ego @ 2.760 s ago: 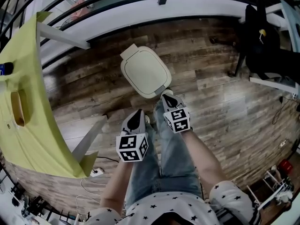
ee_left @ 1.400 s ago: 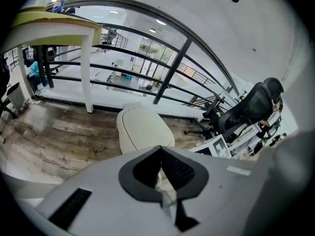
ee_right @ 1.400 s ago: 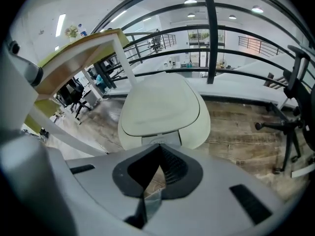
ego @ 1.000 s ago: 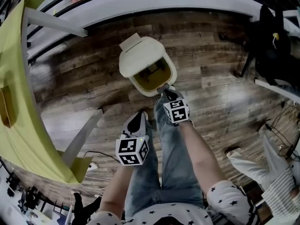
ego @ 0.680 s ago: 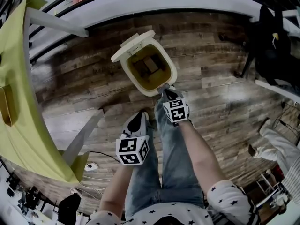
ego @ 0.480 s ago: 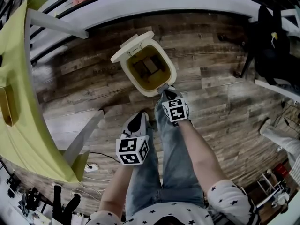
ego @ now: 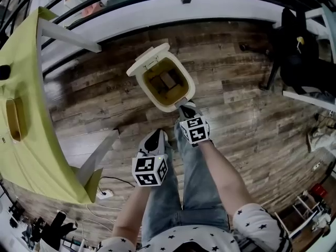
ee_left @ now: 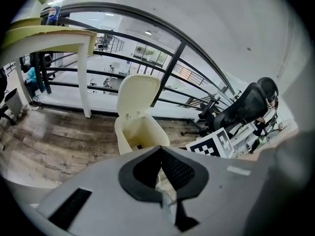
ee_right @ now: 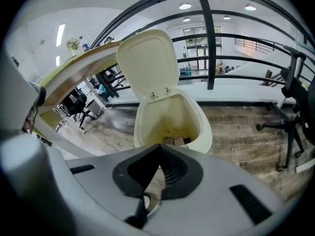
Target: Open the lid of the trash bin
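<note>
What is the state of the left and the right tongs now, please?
Left tongs: closed, holding nothing.
Right tongs: closed, holding nothing.

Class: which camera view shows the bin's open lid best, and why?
The right gripper view: the lid stands upright, its inner face and hinges plain. The head view shows it nearly edge-on from above; the left gripper view shows it smaller.
</note>
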{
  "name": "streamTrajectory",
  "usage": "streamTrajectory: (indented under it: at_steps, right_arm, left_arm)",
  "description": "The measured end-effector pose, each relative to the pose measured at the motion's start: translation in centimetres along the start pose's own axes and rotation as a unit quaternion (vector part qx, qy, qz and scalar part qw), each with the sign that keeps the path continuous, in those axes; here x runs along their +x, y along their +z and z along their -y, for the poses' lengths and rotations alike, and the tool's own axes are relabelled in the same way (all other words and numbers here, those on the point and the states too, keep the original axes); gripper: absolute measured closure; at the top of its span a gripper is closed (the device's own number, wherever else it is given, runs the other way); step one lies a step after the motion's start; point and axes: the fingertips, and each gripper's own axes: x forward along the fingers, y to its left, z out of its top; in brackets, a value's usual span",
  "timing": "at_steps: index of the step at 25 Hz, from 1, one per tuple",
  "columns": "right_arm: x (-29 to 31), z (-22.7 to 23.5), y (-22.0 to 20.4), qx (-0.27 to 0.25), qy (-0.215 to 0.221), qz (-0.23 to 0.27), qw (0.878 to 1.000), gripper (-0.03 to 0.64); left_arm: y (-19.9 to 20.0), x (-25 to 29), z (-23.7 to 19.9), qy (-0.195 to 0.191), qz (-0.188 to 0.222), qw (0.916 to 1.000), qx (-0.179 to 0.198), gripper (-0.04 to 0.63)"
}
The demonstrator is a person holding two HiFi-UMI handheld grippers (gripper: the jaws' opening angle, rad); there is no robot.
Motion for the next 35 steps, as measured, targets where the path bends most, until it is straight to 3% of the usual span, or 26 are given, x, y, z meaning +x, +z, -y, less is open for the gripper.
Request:
streamTrajectory:
  at_steps: [35]
  right_arm:
    - [-21.6,-11.9,8.2,0.017,-0.017,0.126,0.992,0.623]
  left_arm:
    - [4.8,-15.8,4.5,-0.04,0.036,0.9964,0.065,0.588]
